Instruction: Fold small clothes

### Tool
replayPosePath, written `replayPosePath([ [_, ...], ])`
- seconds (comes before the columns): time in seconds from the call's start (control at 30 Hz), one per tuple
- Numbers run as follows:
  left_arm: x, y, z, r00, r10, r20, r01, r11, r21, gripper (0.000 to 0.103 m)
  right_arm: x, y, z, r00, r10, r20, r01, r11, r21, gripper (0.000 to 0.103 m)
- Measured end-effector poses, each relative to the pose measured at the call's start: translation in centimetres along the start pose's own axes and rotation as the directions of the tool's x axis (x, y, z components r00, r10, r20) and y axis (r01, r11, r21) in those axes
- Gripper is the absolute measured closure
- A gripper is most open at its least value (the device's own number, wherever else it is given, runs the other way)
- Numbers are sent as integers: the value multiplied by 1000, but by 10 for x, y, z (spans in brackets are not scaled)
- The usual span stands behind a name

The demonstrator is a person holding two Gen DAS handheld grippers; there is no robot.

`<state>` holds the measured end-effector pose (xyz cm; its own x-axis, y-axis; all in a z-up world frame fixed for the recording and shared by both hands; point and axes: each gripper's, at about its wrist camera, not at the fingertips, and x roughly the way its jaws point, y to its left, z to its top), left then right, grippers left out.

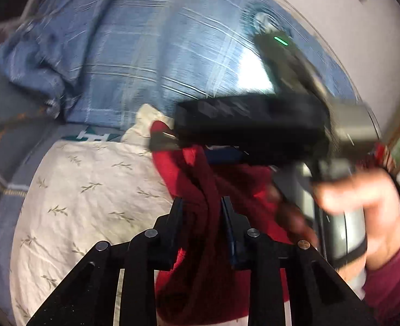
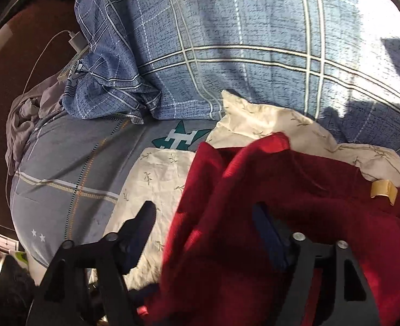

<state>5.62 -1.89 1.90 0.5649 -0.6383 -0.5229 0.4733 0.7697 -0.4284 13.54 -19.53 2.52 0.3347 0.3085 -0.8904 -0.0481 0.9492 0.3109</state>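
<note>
A dark red knit garment (image 1: 200, 179) lies bunched on a cream leaf-print cloth (image 1: 91, 190). My left gripper (image 1: 201, 206) is shut on a gathered fold of it, with the red fabric pinched between the two black fingers. In the left wrist view my right gripper (image 1: 164, 138) is blurred, its tips at the garment's far edge, and a person's hand (image 1: 362, 198) holds its handle. In the right wrist view the right gripper (image 2: 204, 212) stands wide open. The red garment (image 2: 281, 190) drapes loosely between its fingers, and a tan neck label (image 2: 384, 191) shows at the right.
A blue plaid duvet (image 2: 254, 54) is heaped behind the cream cloth (image 2: 159, 176). A grey patterned sheet (image 2: 64, 163) covers the bed at left. A white charger and cable (image 2: 76, 39) lie at the bed's far-left edge, beside crumpled grey fabric (image 2: 23, 119).
</note>
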Motion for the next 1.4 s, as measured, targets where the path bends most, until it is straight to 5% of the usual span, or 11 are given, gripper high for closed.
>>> replayPosePath([
  [0.13, -2, 3, -2, 1000, -11, -20, 11, 1000, -5, 78, 25, 0, 4, 996, -39, -81, 38, 999, -9, 21],
  [0.17, -3, 5, -2, 1000, -17, -24, 17, 1000, -13, 78, 28, 2, 4, 995, -55, -82, 53, 998, -31, 28],
  [0.2, -4, 4, -2, 999, -19, -28, 18, 1000, -11, 78, 30, 4, 3, 993, -95, -73, 90, 993, -72, 49],
  [0.23, -5, 3, -2, 999, -16, -32, 16, 1000, -3, 78, 31, 7, 1, 987, -152, -57, 145, 982, -118, 59],
  [0.3, -5, 1, 0, 999, 0, -48, 1, 1000, 18, 71, 22, 3, -3, 990, -142, -25, 138, 982, -130, 80],
  [0.43, -20, -9, -2, 998, 50, -36, -49, 998, 48, 24, -6, -12, -7, 994, -98, 57, 103, 990, -95, 85],
  [0.63, -19, -22, -6, 988, 153, -13, -151, 985, 88, 22, -32, -23, -14, 992, -36, 119, 40, 998, -38, 85],
  [0.77, -7, -25, -6, 984, 171, -39, -168, 983, 81, 25, -39, -26, -19, 991, -30, 131, 34, 999, -28, 85],
  [0.93, -4, -35, -8, 985, 169, -37, -165, 982, 90, 57, -46, -33, -26, 989, -23, 145, 25, 1000, -8, 86],
  [1.13, -8, -52, -11, 982, 184, -35, -178, 976, 128, 80, -63, -44, -37, 987, -19, 157, 18, 1000, 5, 86],
  [1.4, -19, -96, -8, 987, 153, -39, -143, 973, 181, 86, -108, -66, -53, 980, -8, 197, 6, 1000, 12, 87],
])
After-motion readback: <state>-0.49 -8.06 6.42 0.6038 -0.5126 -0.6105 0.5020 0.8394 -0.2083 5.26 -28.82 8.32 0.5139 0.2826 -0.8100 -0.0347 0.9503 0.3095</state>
